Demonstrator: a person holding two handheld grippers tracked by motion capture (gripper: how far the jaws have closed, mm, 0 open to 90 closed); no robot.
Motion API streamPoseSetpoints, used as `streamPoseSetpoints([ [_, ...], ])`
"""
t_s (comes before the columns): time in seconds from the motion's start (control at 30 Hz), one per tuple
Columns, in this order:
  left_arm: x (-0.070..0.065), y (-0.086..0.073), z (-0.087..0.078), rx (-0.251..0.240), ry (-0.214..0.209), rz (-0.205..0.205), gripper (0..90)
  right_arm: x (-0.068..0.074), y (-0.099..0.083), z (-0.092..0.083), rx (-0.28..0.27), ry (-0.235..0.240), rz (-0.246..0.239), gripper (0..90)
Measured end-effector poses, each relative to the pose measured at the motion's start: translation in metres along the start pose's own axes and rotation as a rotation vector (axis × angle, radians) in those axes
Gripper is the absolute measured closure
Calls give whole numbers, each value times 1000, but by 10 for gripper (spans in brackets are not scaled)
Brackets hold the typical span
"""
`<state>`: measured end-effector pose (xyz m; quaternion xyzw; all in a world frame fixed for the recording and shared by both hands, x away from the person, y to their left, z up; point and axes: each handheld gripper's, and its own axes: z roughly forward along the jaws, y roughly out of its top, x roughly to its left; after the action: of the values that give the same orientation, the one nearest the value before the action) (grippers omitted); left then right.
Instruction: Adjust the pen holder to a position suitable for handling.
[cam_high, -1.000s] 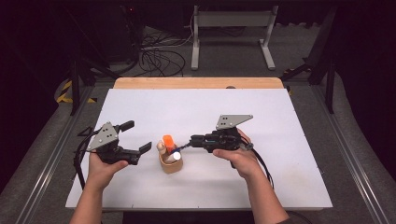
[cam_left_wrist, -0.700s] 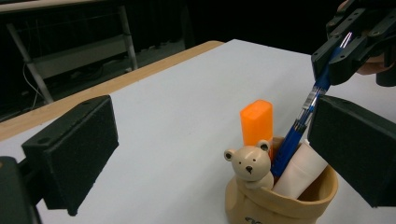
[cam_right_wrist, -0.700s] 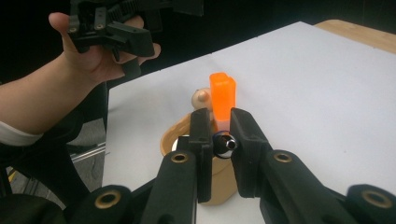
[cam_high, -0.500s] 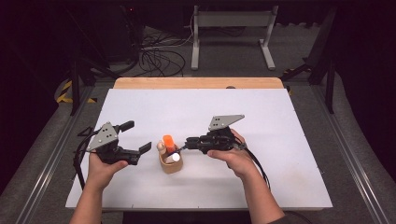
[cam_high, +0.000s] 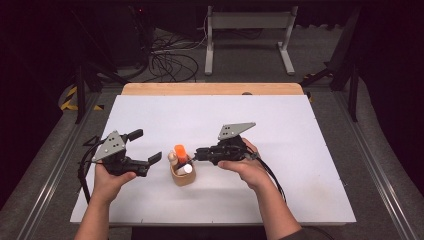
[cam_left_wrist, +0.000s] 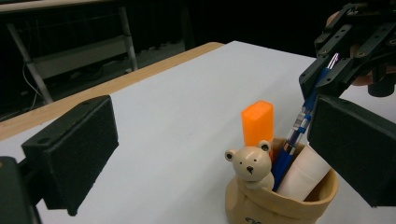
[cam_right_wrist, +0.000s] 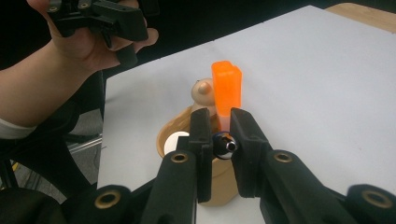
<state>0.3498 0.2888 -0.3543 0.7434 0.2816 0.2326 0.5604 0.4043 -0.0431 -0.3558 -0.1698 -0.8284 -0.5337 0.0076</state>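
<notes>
Gripping blue pen (cam_left_wrist: 299, 126), right hand-held gripper (cam_right_wrist: 223, 140)

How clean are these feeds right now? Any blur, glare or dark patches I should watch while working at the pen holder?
High view: the white table is evenly lit, the floor around it dark. Left gripper view: its near jaws are soft, while the pen holder and blue pen are sharp. Right gripper view: the right gripper is shut on the pen, a small glint on the pen's tip, and the orange marker looks overexposed.

A lab-like recording space: white table (cam_high: 310, 150) on dark floor, cables (cam_high: 170, 60), metal stand (cam_high: 247, 20).
</notes>
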Motion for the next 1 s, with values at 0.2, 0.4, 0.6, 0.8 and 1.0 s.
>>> streamPoseSetpoints([
  [0.2,1,0,-1,-4,7,-5,25,-1,-1,6,11,1,1,801],
  [0.4,2,0,-2,-1,8,-4,25,-1,-2,11,19,4,1,801],
  [0.6,2,-1,-1,0,6,-6,25,-2,-2,15,28,3,0,801],
  [0.8,2,-1,-1,-2,4,-11,25,-2,-3,20,41,3,0,801],
  [1.0,2,-1,-1,-3,4,-9,25,-3,-3,23,43,6,2,801],
])
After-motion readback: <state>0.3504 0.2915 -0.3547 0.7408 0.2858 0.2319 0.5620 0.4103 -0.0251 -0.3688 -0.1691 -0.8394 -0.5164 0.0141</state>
